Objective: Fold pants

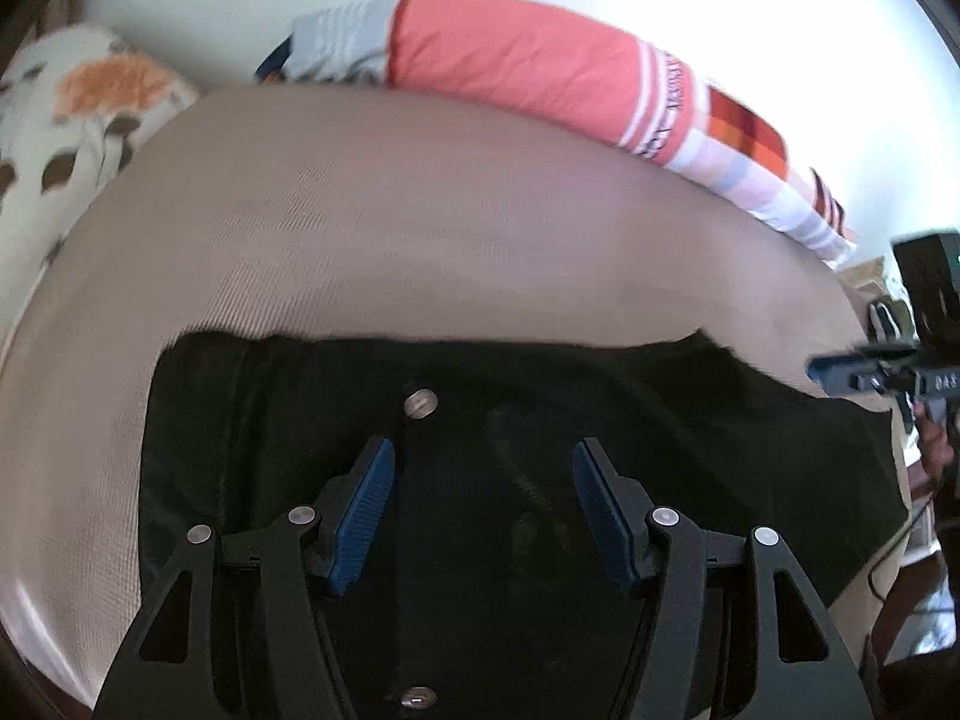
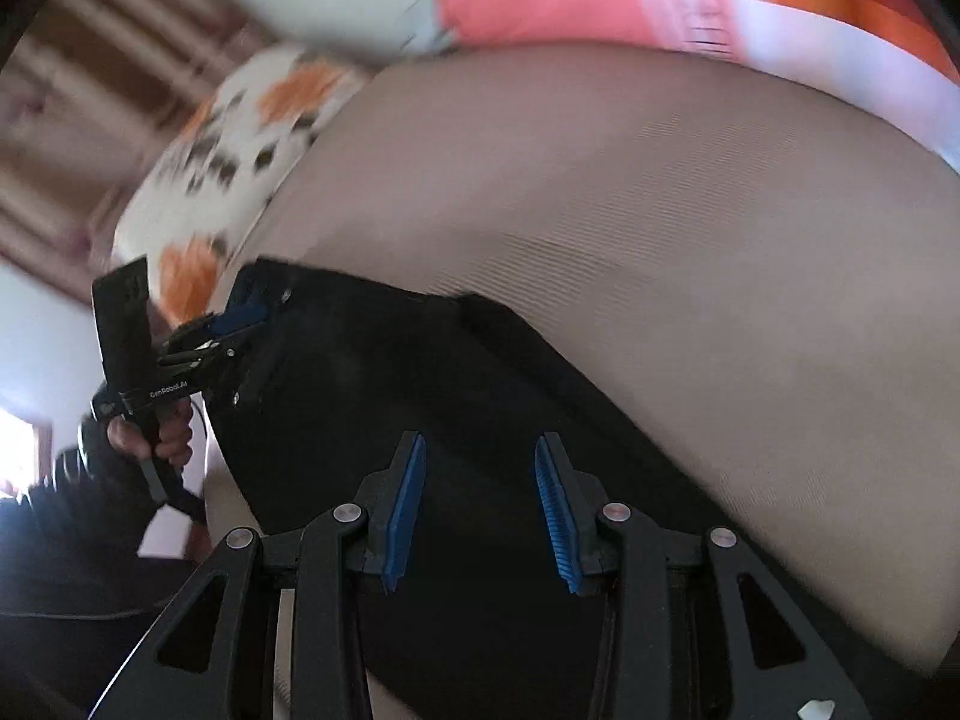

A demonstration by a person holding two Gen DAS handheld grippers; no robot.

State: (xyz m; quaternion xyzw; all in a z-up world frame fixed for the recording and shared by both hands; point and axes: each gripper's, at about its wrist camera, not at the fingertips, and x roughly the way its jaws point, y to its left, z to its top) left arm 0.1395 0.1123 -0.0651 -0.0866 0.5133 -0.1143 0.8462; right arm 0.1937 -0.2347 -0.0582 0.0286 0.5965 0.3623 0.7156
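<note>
Black pants [image 1: 540, 384] lie flat on a beige bed sheet [image 1: 420, 210], with a metal button [image 1: 420, 404] showing near their far edge. My left gripper [image 1: 485, 447] hangs over them, its blue pads apart with only cloth below. In the right wrist view my right gripper [image 2: 480, 438] is open above the same pants [image 2: 420, 360], with nothing between its pads. The left gripper [image 2: 252, 306] shows there at the pants' far left corner, held by a hand [image 2: 162, 432]. The right gripper [image 1: 840, 369] appears at the pants' right edge in the left wrist view.
A floral pillow [image 1: 78, 120] lies at the far left of the bed. A coral and striped pillow [image 1: 528, 60] runs along the far side against a white wall. Bare sheet [image 2: 660, 240] stretches beyond the pants. Wooden furniture [image 2: 120, 30] stands behind the floral pillow [image 2: 240, 120].
</note>
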